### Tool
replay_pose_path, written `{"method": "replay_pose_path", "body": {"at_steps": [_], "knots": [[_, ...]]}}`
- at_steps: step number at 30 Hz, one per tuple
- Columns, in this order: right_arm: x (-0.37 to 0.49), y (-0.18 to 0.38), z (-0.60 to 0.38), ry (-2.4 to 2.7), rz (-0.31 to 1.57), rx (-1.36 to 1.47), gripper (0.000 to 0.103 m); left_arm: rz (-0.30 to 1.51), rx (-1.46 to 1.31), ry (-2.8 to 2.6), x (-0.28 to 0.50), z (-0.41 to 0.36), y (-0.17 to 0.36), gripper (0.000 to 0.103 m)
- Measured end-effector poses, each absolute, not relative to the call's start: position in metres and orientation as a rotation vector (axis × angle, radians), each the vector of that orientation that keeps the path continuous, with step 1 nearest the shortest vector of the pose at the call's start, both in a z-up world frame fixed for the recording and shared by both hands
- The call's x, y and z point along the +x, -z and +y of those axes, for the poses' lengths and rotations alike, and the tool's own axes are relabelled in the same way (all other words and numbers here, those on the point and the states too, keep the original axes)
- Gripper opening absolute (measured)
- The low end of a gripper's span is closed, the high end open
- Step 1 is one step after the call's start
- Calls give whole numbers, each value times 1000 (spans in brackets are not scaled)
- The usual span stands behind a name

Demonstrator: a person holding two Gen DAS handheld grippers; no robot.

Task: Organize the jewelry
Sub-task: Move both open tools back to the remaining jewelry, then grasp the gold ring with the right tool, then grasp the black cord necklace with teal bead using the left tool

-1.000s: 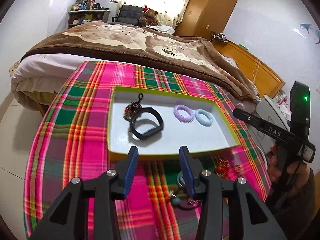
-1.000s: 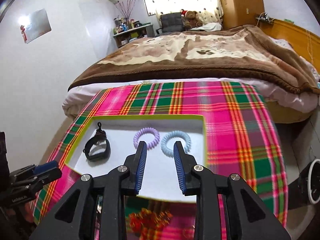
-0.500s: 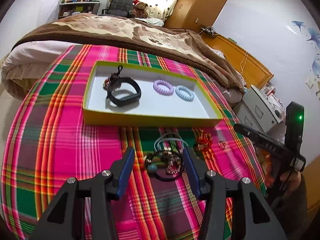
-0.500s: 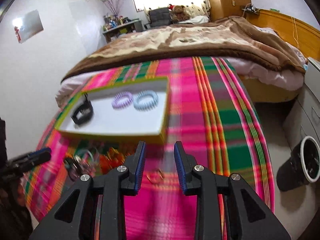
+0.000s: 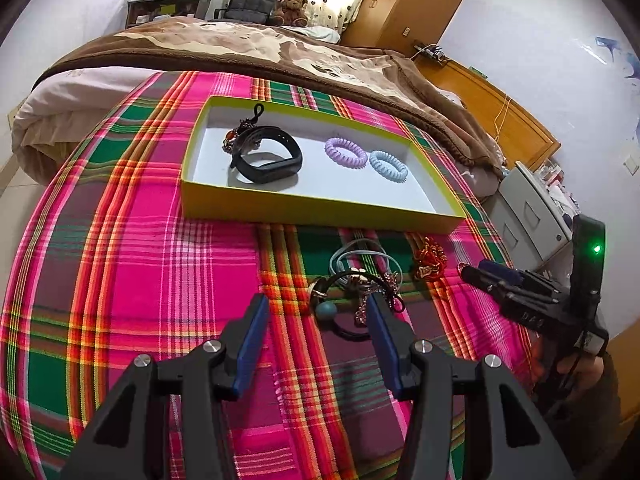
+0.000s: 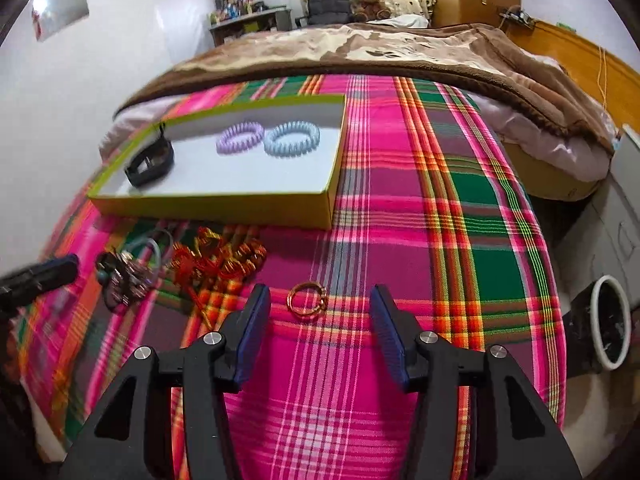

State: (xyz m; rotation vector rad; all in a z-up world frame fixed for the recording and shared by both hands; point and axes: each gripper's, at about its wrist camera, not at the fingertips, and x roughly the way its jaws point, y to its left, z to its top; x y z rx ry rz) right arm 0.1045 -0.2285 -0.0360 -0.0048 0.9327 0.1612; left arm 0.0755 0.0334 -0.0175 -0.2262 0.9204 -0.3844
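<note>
Both tools spread wide, nothing between the fingers of either.

Right tool (image 6: 318,318) low over the plaid cloth (image 6: 400,208) on the worktop, gold ring (image 6: 307,300) lying just ahead and centred in the gap; alignment reads as a set-up for pinching it. Ring flat on fabric, so likely to need the tips right down on the cloth.

Left tool (image 5: 316,322) aimed at the tangled pile of hair ties and chains (image 5: 356,288), right fingertip at the pile's edge; contact uncertain. Red-gold ornament (image 5: 430,258) just beside the pile, between it and the tray.

Yellow-rimmed tray (image 5: 320,212) beyond the loose items, holding black band (image 5: 266,156) with a beaded charm (image 5: 236,138) at the left, purple coil tie (image 5: 346,152) and blue coil tie (image 5: 388,166) touching, side by side. Like grouped with like, apparently; right part of the tray floor bare.

Judged partly done: four pieces in, the rest still on the cloth.
</note>
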Motion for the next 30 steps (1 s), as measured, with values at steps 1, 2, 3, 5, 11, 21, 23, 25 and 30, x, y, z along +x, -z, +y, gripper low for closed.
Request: {"method": "replay_pose_path", "body": {"at_steps": [1, 2, 3, 5, 11, 21, 23, 25, 30], "knots": [[104, 38, -226, -162, 937, -17, 52, 923, -224, 385, 76, 33, 18, 52], [103, 39, -225, -162, 935, -30, 52, 927, -221, 378, 76, 34, 19, 52], [103, 39, -223, -157, 932, -47, 52, 928, -213, 372, 76, 33, 20, 52], [103, 39, -219, -152, 929, -73, 52, 931, -197, 370, 76, 32, 21, 52], [102, 39, -217, -152, 914, -88, 33, 945, -192, 382, 80, 27, 25, 52], [98, 36, -221, -148, 904, -68, 24, 969, -171, 384, 87, 18, 30, 52], [97, 35, -224, -150, 897, -54, 24, 965, -158, 377, 89, 17, 30, 52], [95, 33, -225, -148, 888, -44, 24, 969, -153, 364, 91, 15, 30, 52], [91, 29, -228, -153, 878, -26, 24, 965, -45, 331, 90, 3, 30, 51]]}}
